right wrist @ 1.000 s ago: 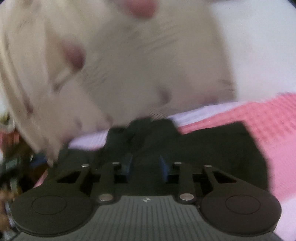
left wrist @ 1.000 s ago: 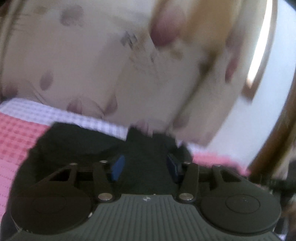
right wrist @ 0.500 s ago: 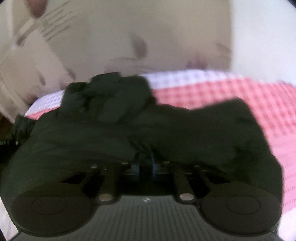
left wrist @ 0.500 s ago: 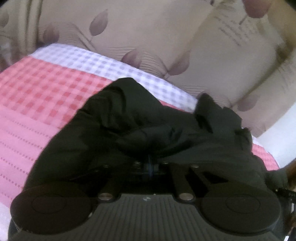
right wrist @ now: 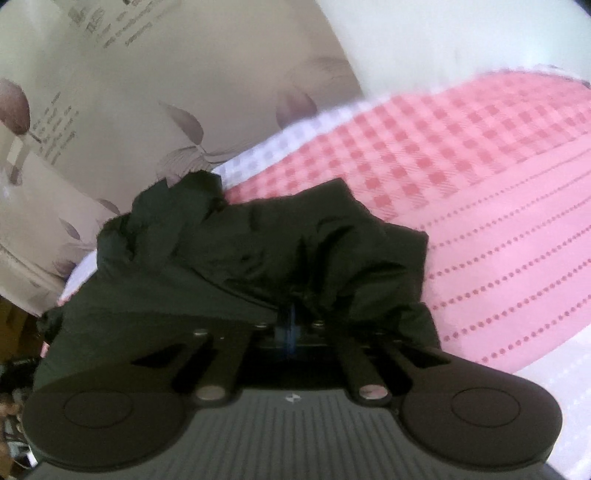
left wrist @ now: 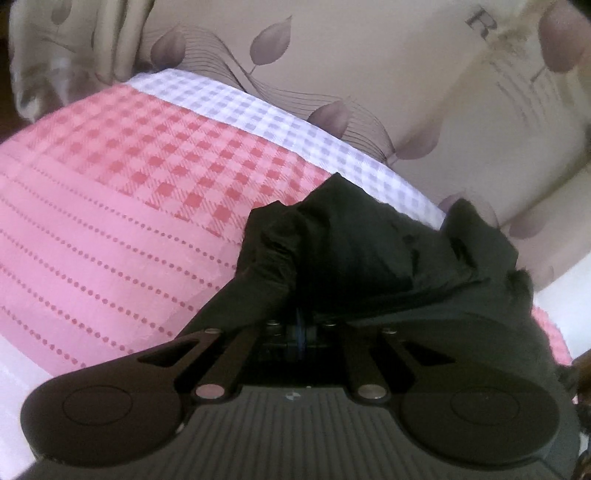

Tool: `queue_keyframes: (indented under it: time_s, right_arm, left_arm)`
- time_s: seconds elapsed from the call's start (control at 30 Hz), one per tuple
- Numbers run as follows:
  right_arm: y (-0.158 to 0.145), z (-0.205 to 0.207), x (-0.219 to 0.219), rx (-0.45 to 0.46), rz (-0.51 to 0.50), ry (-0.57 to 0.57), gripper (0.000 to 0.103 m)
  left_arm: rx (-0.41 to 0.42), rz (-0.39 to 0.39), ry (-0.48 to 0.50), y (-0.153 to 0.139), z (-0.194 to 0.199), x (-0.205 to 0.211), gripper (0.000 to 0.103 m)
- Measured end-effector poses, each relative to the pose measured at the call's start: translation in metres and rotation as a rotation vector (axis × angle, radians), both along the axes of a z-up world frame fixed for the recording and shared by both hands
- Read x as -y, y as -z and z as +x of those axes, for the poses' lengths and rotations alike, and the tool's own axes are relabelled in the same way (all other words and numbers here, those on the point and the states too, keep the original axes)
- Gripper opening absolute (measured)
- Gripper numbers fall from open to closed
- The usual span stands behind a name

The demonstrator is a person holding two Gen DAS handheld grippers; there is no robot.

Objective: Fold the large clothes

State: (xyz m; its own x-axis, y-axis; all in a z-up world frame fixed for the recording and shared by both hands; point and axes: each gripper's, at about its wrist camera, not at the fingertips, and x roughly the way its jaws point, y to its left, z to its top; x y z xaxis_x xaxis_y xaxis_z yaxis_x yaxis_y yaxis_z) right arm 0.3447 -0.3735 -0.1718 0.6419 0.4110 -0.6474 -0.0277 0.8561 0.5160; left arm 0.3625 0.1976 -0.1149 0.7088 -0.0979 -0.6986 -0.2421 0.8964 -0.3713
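both tongs point(left wrist: 301, 325) point(right wrist: 290, 325) clamped on black garment point(left wrist: 369, 258)

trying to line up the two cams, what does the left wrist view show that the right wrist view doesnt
Only the left wrist view shows the left tool, shut on the black garment, and large grey letters on the leaf-print fabric behind the bed.

Only the right wrist view shows the right tool, also shut on the garment, a plain white wall, and dark clutter at the lower left edge.

Both show the bunched garment on the pink checked cover with its white checked border.
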Motion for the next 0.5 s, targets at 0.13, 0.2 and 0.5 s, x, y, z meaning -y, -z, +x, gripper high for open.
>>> queue_keyframes:
  time_s: [0.13,0.2,0.5]
  right_arm:
    - [-0.002,-0.002,-0.018,0.033,-0.131,-0.033,0.000]
    - [-0.003,0.000,-0.025,0.039,-0.185,-0.049,0.000]
    - [-0.010,0.003,-0.037,0.025,-0.292,-0.090,0.000]
  left_arm:
    - [0.003,0.022,0.028,0.005,0.001,0.001,0.011]
    - [0.000,0.029,0.035,0.006,0.001,0.000,0.011]
    - [0.059,0.001,0.075,-0.033,-0.004,0.007,0.013]
